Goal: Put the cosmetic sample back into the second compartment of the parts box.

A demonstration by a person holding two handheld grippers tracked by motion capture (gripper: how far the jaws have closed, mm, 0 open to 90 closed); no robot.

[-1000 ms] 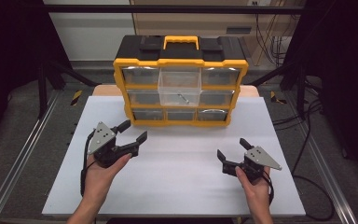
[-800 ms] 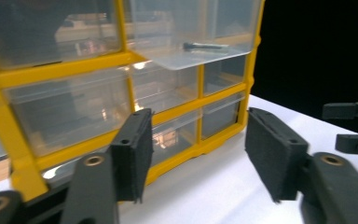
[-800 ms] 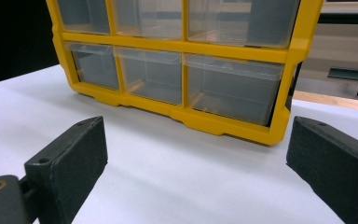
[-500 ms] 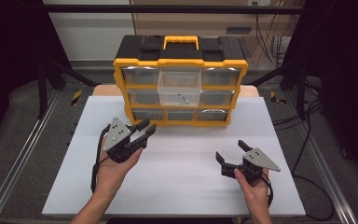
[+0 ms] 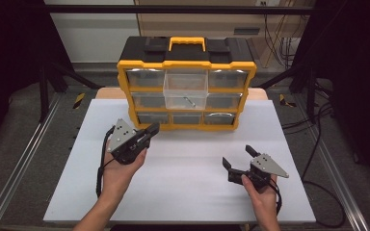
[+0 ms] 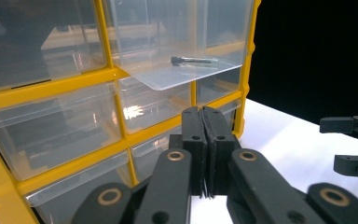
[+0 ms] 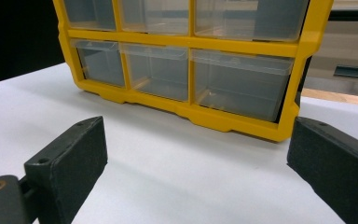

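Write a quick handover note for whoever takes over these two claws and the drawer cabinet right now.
Left claw: jaws have just been closing, now shut on nothing, raised near the yellow-and-black plastic drawer cabinet.
Right claw: open, empty, low over the white table.
Clear plastic middle drawer: pulled out, holding a small dark metal bolt.
Done: drawer is out. Left, probably: push it shut or take the bolt; the pictures don't settle which.

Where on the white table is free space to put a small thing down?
The white table is bare between the left tongs and the right tongs, and along its near edge. It is crowded at the back, where the yellow drawer cabinet stands with its clear top-middle drawer pulled out.
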